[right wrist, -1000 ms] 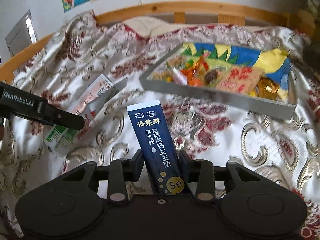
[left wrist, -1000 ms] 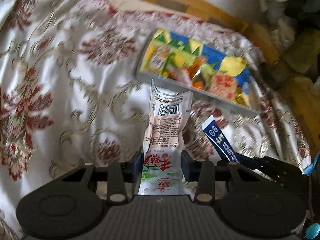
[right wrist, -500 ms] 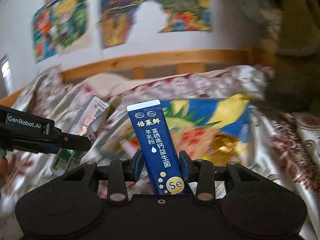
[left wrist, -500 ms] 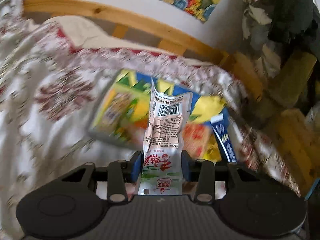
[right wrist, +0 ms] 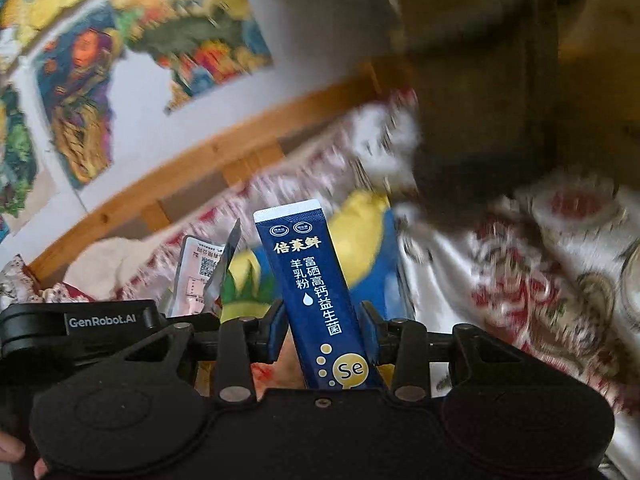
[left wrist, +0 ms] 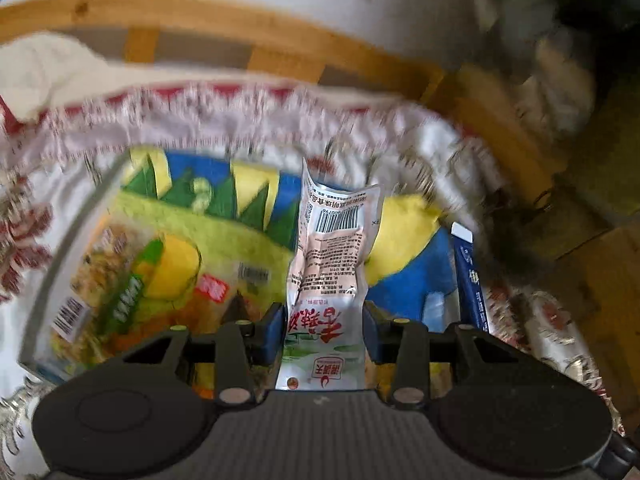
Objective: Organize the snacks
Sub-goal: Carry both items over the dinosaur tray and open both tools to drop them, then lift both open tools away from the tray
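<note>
The left tool (left wrist: pixel 324 330) grips a white-and-pink foil snack pouch with a barcode and red lettering (left wrist: pixel 334 256) by its lower part, both blue pads pressing its sides. The pouch stands upright between the fingers, its torn top edge above the far part of a shallow grey tray with a blue, yellow and green printed lining (left wrist: pixel 256 204).

The tray lies on a bed covered by a white satin spread with red and gold floral pattern (left wrist: pixel 448 148). Its left rim runs diagonally at the left of the left view. Inside it, a green-and-yellow packet showing corn (left wrist: pixel 132 280) lies flat against the near-left part. The blue and yellow lining at the far and right side is bare.

The right tool (right wrist: pixel 324 332) clamps a dark blue stick sachet with white lettering and a gold "Se" disc (right wrist: pixel 316 288), which leans slightly left. In the left view the same sachet (left wrist: pixel 470 276) appears at the tray's right edge. In the right view the left tool's black body (right wrist: pixel 76 328) sits close at the left, the two tools just beside each other.

Beyond the bed runs a wooden bed rail (left wrist: pixel 224 28), then a white wall carrying colourful posters (right wrist: pixel 80 92). Dark, blurred clutter (right wrist: pixel 480 92) bounds the right side.
</note>
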A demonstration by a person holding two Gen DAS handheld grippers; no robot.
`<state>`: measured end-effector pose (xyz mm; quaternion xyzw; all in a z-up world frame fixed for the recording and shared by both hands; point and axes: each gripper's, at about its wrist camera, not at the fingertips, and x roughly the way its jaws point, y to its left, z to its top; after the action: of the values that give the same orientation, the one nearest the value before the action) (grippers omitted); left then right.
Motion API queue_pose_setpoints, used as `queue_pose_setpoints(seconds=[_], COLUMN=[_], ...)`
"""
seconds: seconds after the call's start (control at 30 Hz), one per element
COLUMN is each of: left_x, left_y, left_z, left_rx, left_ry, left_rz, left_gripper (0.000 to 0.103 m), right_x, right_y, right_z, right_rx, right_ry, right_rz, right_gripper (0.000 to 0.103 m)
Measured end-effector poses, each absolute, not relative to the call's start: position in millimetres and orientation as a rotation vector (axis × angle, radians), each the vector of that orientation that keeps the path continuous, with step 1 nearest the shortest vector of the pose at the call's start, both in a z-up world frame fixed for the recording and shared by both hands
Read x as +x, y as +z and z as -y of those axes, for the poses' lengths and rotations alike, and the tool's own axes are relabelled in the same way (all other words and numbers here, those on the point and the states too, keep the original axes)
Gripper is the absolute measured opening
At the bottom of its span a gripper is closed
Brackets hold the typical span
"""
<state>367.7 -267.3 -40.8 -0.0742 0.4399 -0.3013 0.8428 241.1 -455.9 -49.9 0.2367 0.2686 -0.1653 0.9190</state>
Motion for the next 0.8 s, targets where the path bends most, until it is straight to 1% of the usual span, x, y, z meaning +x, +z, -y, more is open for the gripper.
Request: queue_pose_setpoints(seconds=[0.13,0.2,0.23,0.27,0.3,0.33,0.37,0.4,0.47,0.53,0.6,0.63,0.67,0.7,0.73,0.77,0.8], left_x=[368,366,367,368,368,368,370,370,367,358,344,334,323,313,301,286,274], left_y=[-51,-53,-52,-52,-52,-51,-51,-49,-45,-38,-28,-22,-16,-11,-6,-1,2], left_z=[273,272,271,269,266,263,260,257,249,240,232,226,219,213,205,195,187], left_rx=[-0.101,-0.077,-0.075,-0.076,-0.079,-0.083,-0.087,-0.095,-0.122,-0.153,-0.158,-0.156,-0.157,-0.158,-0.159,-0.153,-0.15], left_ry=[-0.609,-0.59,-0.577,-0.565,-0.556,-0.551,-0.549,-0.545,-0.548,-0.562,-0.571,-0.568,-0.561,-0.557,-0.552,-0.539,-0.519], left_rz=[-0.962,-0.959,-0.956,-0.954,-0.954,-0.956,-0.959,-0.96,-0.95,-0.922,-0.871,-0.843,-0.812,-0.783,-0.748,-0.706,-0.672], left_gripper=[0.046,0.051,0.056,0.06,0.062,0.065,0.066,0.066,0.073,0.076,0.082,0.085,0.088,0.091,0.098,0.103,0.102], right_x=[254,262,264,265,264,264,263,261,253,242,225,216,206,197,186,172,159], right_y=[-67,-75,-78,-80,-81,-81,-79,-77,-72,-66,-58,-53,-47,-41,-35,-28,-23], right_z=[458,457,454,451,447,444,442,440,437,436,433,430,426,422,418,412,406], right_rx=[0.481,0.482,0.477,0.462,0.448,0.432,0.424,0.415,0.406,0.409,0.403,0.394,0.381,0.367,0.354,0.34,0.329], right_ry=[-0.353,-0.353,-0.367,-0.376,-0.367,-0.352,-0.346,-0.347,-0.355,-0.358,-0.357,-0.362,-0.364,-0.358,-0.355,-0.357,-0.356], right_rz=[-0.601,-0.626,-0.624,-0.615,-0.613,-0.614,-0.612,-0.602,-0.578,-0.565,-0.557,-0.553,-0.544,-0.536,-0.526,-0.512,-0.499], right_gripper=[0.04,0.042,0.044,0.049,0.052,0.059,0.064,0.067,0.08,0.082,0.085,0.089,0.092,0.093,0.095,0.098,0.1])
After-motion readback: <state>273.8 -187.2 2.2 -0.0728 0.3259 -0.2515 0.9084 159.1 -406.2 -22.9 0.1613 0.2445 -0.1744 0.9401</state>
